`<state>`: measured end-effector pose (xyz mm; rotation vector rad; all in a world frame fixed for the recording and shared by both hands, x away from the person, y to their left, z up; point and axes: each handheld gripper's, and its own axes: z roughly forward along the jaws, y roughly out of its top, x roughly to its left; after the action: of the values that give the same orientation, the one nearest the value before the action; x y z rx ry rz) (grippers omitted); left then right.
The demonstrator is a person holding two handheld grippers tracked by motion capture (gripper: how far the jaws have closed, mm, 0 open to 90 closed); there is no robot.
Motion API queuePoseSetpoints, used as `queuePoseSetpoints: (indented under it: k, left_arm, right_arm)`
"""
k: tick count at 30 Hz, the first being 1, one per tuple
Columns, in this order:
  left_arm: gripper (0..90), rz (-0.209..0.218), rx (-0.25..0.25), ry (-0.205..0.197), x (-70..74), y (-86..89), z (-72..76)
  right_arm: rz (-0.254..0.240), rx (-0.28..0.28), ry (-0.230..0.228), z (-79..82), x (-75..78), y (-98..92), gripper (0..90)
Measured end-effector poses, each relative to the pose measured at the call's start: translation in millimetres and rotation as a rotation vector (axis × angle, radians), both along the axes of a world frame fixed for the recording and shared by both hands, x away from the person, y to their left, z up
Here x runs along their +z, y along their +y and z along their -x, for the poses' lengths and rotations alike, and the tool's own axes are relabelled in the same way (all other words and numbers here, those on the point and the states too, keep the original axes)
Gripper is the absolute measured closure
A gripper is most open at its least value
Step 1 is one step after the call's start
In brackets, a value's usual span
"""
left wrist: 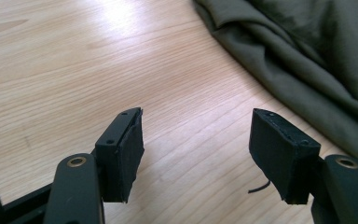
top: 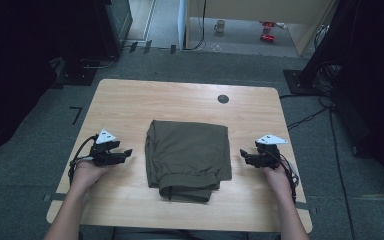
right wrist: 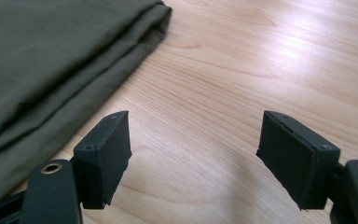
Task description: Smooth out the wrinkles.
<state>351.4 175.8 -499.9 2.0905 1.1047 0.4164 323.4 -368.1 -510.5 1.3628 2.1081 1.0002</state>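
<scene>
I've got the folded olive-green garment point(top: 189, 159) sitting mid-table, a bit toward the near edge, w/ the left gripper point(top: 126, 152) just off its left side and the right gripper point(top: 242, 154) just off its right side. Neither touches the cloth. Both sets of jaws stand wide w/ nothing between them; in the gripper views I see bare wood between the pads point(left wrist: 123, 156) and the fabric edge off to one side.

Risks as I judge them: the stack is several loose layers, so a shallow pinch could catch the top layer only & peel the fold open. Coming in too low, the pads could scrape the wooden table point(top: 130, 100) or bulldoze the cloth sideways instead of gripping it. The near flap point(top: 187, 192) looks bunched, so it may drag.

Room: plenty of bare tabletop on the far side and both flanks. Less on the near side. The dark round grommet point(top: 223, 99) sits far, well apart from the garment.
</scene>
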Motion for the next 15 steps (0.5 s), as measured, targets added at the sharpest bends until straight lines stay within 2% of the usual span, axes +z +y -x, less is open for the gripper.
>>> queuePoseSetpoints:
  k: [12,15]
  left_arm:
    - [35.9,-0.024,0.031,0.02,-6.2,10.4,-2.5]
    - [35.8,-0.025,0.035,0.03,-8.0,11.8,-3.2]
  right_arm:
    - [0.01,-0.068,0.043,-2.0,-11.7,-19.6,23.8]
    - [0.0,-0.078,0.029,-2.7,-13.3,-23.1,23.6]
